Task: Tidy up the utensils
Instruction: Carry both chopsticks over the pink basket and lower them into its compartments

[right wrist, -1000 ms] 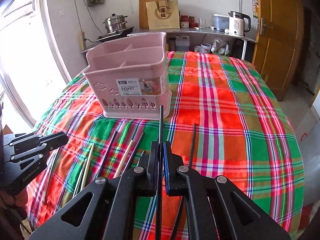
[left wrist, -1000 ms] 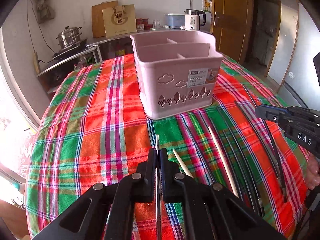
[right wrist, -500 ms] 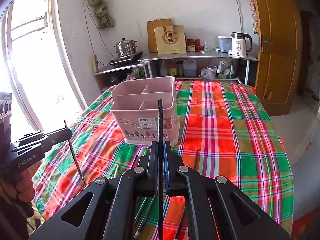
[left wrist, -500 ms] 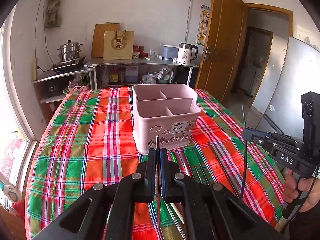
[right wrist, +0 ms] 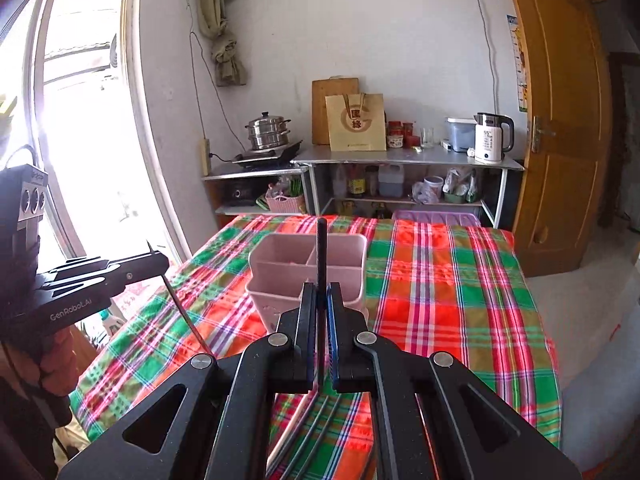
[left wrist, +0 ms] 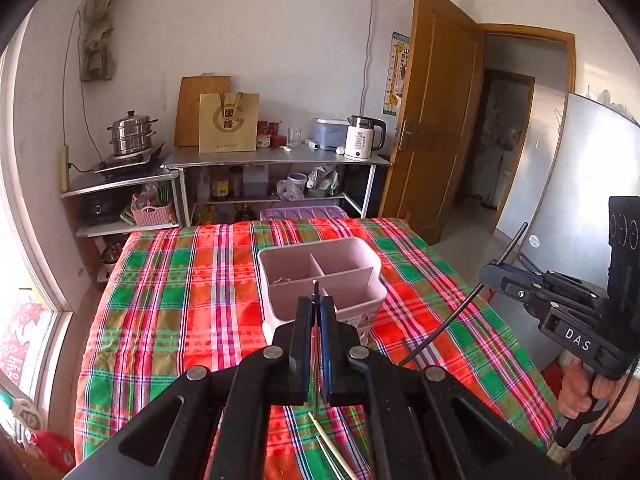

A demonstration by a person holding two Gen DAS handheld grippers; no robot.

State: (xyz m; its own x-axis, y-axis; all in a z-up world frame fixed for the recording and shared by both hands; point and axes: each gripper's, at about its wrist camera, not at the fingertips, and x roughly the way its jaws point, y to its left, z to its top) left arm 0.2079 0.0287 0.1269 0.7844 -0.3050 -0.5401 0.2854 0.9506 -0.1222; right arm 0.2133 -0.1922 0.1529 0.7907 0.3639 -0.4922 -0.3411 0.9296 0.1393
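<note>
A pink divided basket stands mid-table on the plaid cloth. My left gripper is shut on a thin metal chopstick, held high in front of the basket. At the right edge of the left wrist view, my right gripper holds a black chopstick slanting down. In the right wrist view, the right gripper is shut on that black chopstick, upright before the basket. The left gripper shows at the left with its metal chopstick.
Loose pale chopsticks and dark ones lie on the cloth near the front edge. Behind the table stands a metal shelf with a kettle, a steamer pot and a paper bag. A wooden door is at the right.
Both grippers have risen with their chopsticks, from just above the cloth to well above it. The basket now shows from above, with its compartments visible.
</note>
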